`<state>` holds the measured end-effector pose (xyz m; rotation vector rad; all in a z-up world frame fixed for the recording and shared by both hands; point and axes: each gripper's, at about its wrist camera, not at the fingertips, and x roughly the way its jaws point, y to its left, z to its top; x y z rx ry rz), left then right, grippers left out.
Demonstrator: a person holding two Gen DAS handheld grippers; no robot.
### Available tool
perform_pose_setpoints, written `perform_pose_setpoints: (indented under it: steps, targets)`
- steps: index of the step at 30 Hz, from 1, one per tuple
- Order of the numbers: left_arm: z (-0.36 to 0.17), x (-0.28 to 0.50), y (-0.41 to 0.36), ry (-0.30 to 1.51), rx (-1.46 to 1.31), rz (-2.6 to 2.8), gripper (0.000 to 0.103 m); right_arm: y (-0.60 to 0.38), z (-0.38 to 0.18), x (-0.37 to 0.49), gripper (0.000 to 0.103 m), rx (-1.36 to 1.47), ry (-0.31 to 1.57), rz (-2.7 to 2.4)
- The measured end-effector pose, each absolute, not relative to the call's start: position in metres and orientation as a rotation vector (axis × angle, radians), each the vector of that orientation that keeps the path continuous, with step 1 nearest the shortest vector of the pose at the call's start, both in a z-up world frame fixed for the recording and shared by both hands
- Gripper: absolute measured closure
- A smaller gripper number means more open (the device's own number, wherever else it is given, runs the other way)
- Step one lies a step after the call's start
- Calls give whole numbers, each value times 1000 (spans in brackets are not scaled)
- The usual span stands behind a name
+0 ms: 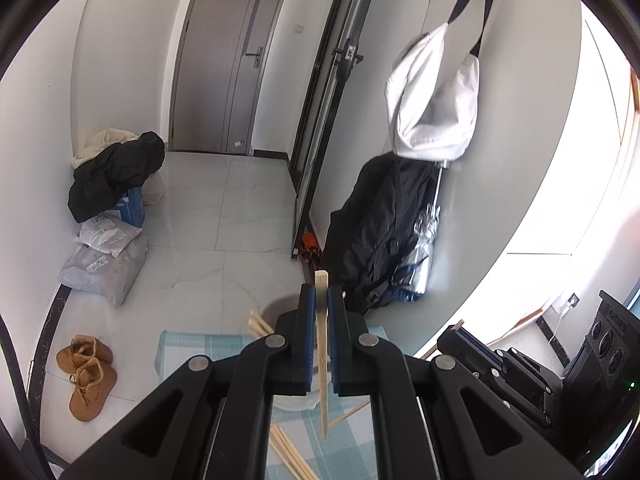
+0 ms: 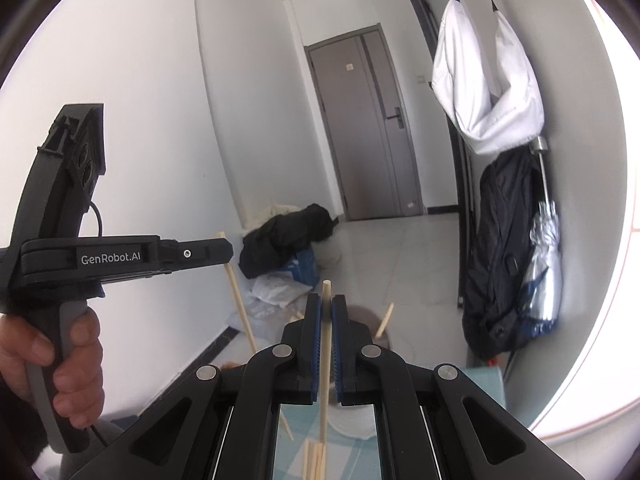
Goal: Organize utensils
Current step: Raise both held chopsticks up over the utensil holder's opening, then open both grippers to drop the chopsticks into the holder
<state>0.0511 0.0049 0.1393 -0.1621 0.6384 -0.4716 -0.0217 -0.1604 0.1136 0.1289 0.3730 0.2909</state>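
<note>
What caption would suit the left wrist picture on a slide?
Left gripper shut on a wooden chopstick, lifted above a blue checked cloth with loose chopsticks.

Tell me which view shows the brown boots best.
The left wrist view: the pair of brown boots sits in full sight on the floor tiles at lower left. The right wrist view shows nothing I can identify as them.

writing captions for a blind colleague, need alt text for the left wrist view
The left gripper is shut on one pale wooden chopstick, held above a blue checked cloth with loose chopsticks. Beyond lie a tiled hallway, grey door and tan boots.
</note>
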Motion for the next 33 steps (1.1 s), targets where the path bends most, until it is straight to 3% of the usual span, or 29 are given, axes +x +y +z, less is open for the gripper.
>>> perform_pose_setpoints:
  steps: [15, 33]
  targets:
    - [171, 122, 11, 572, -229, -420, 101, -155, 157, 61, 99, 35, 332, 312]
    - [109, 162, 16, 616, -258, -339, 101, -143, 112, 118, 99, -53, 412, 341]
